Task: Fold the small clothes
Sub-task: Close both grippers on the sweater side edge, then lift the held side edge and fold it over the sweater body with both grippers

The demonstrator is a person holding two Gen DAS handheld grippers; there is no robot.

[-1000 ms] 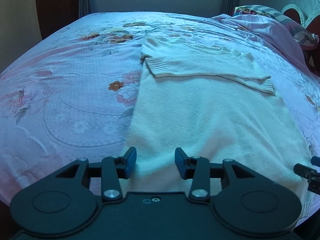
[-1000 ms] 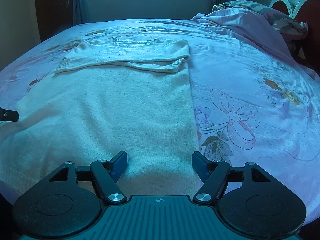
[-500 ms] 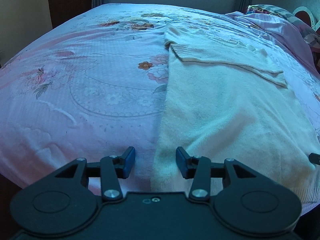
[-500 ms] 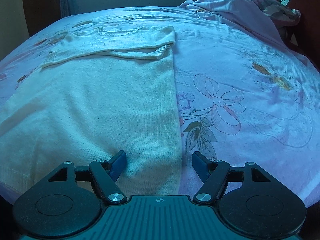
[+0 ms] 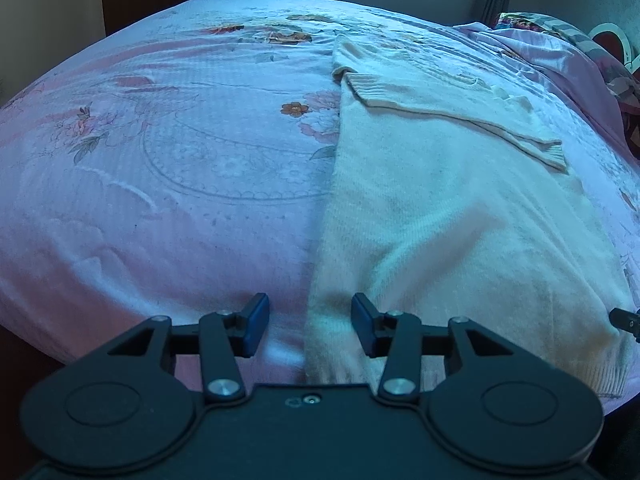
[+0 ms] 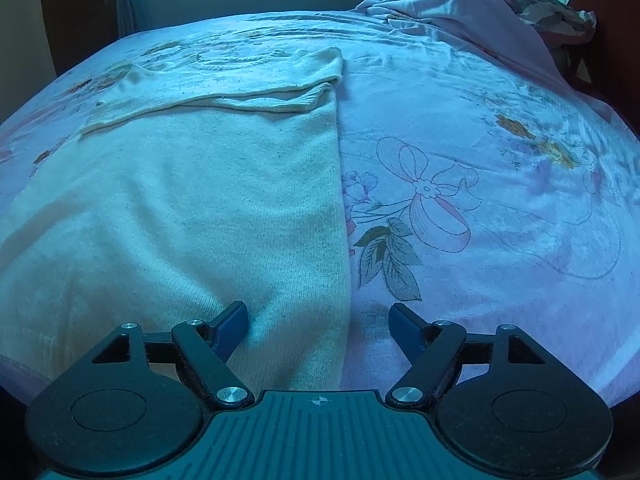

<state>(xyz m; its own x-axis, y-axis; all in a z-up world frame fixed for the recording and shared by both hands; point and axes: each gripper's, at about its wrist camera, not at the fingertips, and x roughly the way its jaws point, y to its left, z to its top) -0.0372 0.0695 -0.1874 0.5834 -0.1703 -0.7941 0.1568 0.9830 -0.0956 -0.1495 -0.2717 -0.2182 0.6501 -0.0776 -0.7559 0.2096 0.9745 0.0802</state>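
Sweater point(image 5: 460, 216) is a cream knit lying flat on the bed point(image 5: 168, 168), which has a pink flowery sheet, with the hem end at the near edge and both sleeves folded across the chest so the ribbed cuffs cross the body. Left wrist view catches the sweater's left side edge running right between the fingers of the left gripper point(image 5: 306, 326), which are spread apart with nothing pinched. It also shows a tip of the other tool poking in at the far right. Right wrist view shows the opposite side edge sitting between the fingers of the right gripper point(image 6: 318, 330), also spread wide and gripping nothing. Only this view gets a good look at the crumpled pink quilt point(image 6: 460, 8) piled at the far right.
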